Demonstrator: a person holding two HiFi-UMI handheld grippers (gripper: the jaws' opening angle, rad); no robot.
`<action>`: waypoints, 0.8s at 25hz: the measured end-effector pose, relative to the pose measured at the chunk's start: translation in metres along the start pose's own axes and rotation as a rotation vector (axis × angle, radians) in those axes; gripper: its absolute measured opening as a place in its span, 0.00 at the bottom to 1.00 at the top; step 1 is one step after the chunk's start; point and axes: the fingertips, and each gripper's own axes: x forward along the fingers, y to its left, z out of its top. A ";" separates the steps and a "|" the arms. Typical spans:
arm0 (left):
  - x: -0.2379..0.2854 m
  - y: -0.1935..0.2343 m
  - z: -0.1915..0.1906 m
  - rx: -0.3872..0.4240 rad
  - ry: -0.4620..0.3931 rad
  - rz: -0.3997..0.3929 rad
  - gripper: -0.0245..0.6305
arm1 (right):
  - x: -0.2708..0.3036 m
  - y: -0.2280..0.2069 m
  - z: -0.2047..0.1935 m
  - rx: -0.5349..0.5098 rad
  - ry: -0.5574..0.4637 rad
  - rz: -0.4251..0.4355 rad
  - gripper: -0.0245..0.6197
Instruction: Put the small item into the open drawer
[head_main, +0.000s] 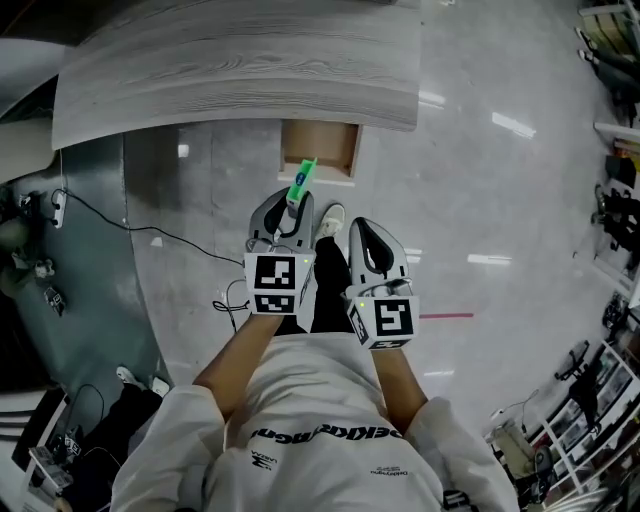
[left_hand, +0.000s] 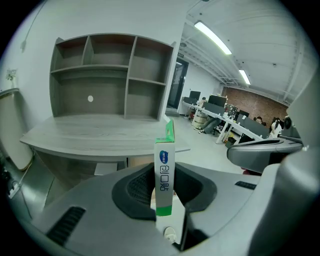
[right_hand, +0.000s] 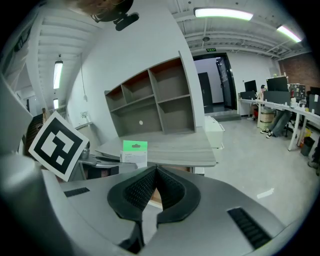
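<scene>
Together, left tool (head_main: 288, 208) — pinching the box (head_main: 302, 178) — and right tool (head_main: 368, 235) tilt downward.

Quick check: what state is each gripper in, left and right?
Left gripper: closed on the small green-and-white box.
Right gripper: closed, holding nothing.
</scene>
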 end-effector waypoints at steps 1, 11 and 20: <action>0.006 0.000 -0.005 -0.001 0.009 0.002 0.18 | 0.002 -0.003 -0.007 0.000 0.012 0.004 0.09; 0.059 0.012 -0.043 0.018 0.078 0.022 0.18 | 0.027 -0.023 -0.052 0.033 0.058 0.008 0.09; 0.106 0.030 -0.076 0.040 0.161 0.060 0.19 | 0.029 -0.030 -0.082 0.068 0.093 0.004 0.09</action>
